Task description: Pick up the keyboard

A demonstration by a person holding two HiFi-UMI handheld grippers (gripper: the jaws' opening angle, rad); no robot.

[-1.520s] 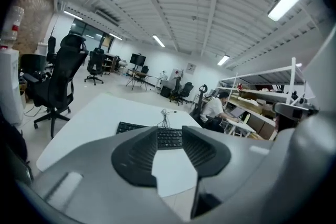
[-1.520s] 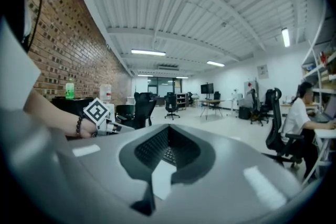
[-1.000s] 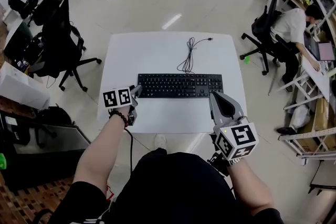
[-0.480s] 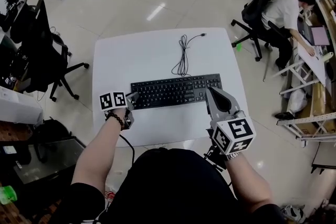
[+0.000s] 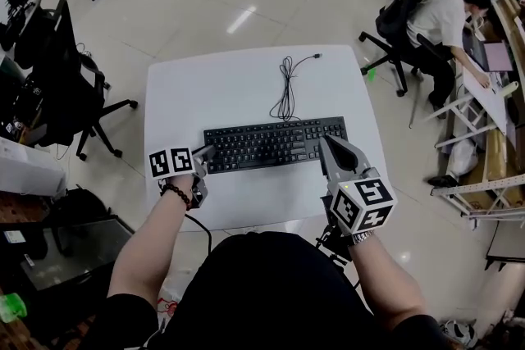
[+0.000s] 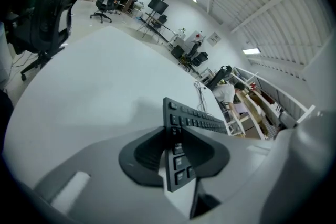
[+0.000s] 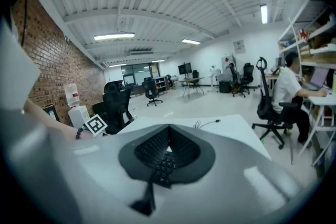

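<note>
The black keyboard lay flat on the white surface, parallel to its near edge, with its cable coiled loosely behind it toward the far edge. The left gripper was positioned at the keyboard's left end, its jaws closing with that end standing between them. The right gripper was positioned at the keyboard's right front corner, its jaws pressed together at the tips with the keys visible just below them in the right gripper view.
</note>
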